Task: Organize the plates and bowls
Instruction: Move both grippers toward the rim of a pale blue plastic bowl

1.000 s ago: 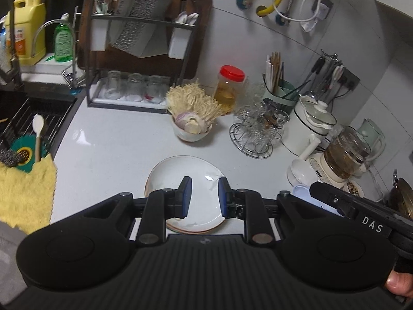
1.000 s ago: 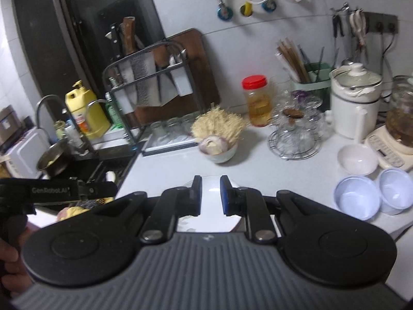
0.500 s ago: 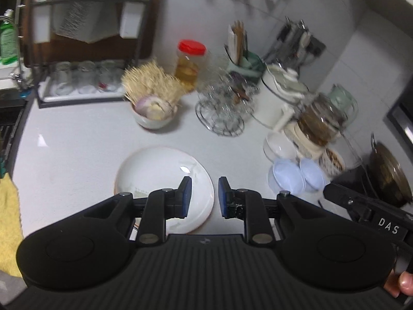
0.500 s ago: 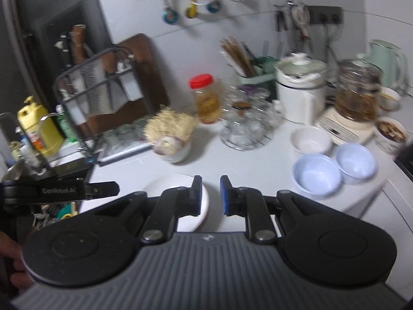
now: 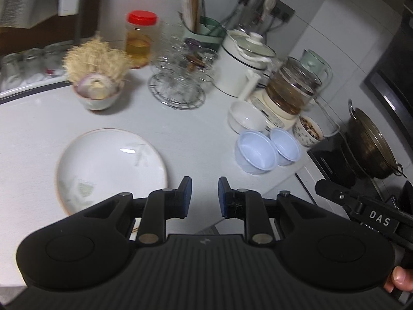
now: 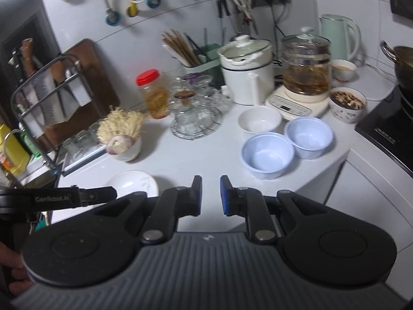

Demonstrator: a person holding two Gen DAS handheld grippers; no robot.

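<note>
Hovering over the white surface (image 5: 196,134), both my grippers are empty: the left gripper (image 5: 202,196) has its fingers a narrow gap apart with nothing between them, and the right gripper (image 6: 210,195) is nearly closed, also on nothing. The big plate (image 5: 111,168) lies flat just left of my left fingers. It looks like glazed ceramic, so I judge it heavy for its thinness, stiff, slick and easy to chip. Its raised rim is the only place to pinch, and it would likely tip in a one-sided hold. The two pale blue bowls (image 6: 267,155) sit touching side by side near the surface's edge, right of the plate, with a smaller white bowl (image 6: 259,118) just behind them. The blue ones look like light plastic, forgiving and stackable, and I would take one by its wall, one finger inside and one outside.
</note>
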